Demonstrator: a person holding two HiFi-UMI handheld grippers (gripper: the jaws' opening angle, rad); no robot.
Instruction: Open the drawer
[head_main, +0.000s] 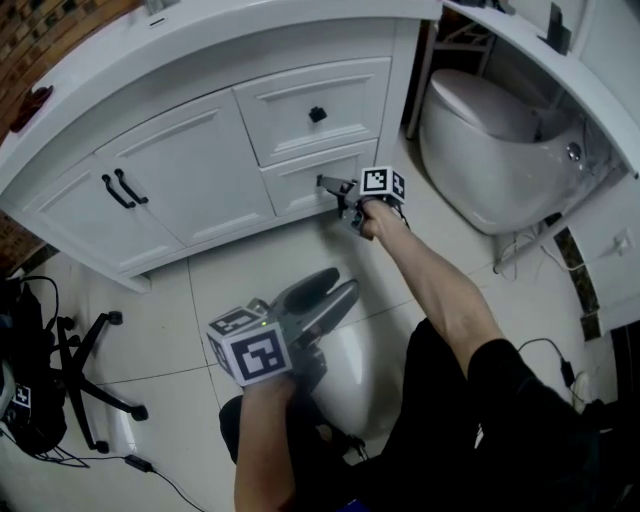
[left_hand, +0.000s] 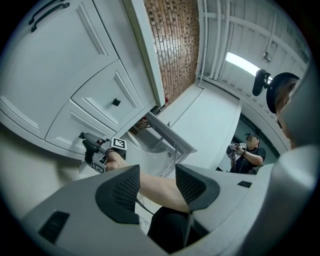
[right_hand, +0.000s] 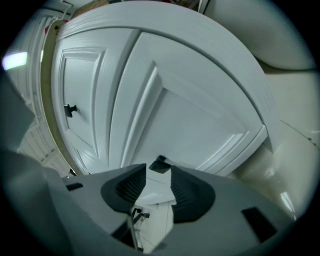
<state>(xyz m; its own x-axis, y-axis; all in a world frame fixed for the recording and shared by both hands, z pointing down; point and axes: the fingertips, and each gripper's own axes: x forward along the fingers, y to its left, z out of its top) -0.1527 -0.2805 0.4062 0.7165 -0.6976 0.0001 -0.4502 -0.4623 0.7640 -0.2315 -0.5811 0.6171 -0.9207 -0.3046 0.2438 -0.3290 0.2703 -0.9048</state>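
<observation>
Head view gives the layout: white vanity cabinet (head_main: 200, 60), two doors (head_main: 150, 190) at left, upper drawer (head_main: 300, 115) over lower drawer (head_main: 295, 190) at right. A toilet (head_main: 490, 140) sits just past the cabinet's right corner and a chair base (head_main: 90, 385) is far left. R gripper (head_main: 328, 184) is at the lower drawer's front, but the jaw gap is too small to read from up there. R gripper view fills that in: the lower drawer (right_hand: 200, 110) front takes up most of the pic and its black knob (right_hand: 159, 163) sits right at the jaw tips. The upper knob (right_hand: 70, 109) is off to the side. Only the L gripper view shows a brick wall (left_hand: 175, 45) and a second person (left_hand: 248, 152) far back. It also has the R gripper (left_hand: 97, 150) side-on against the drawer.

Edges/room: lower drawer is shut, front flush w/ the cabinet frame. The corner post is just right of it, toilet near beyond. Tile floor (head_main: 250, 260) runs from cabinet foot back to the person. L gripper (head_main: 340, 282) hangs over it, well apart from the cabinet.

Claws: R gripper (right_hand: 159, 172) jaws wide, knob btwn the tips, pads not visibly pressing on it. L gripper (left_hand: 157, 172) jaws apart, gripping nothing. The person's forearm (left_hand: 160, 192) shows beyond the gap.
</observation>
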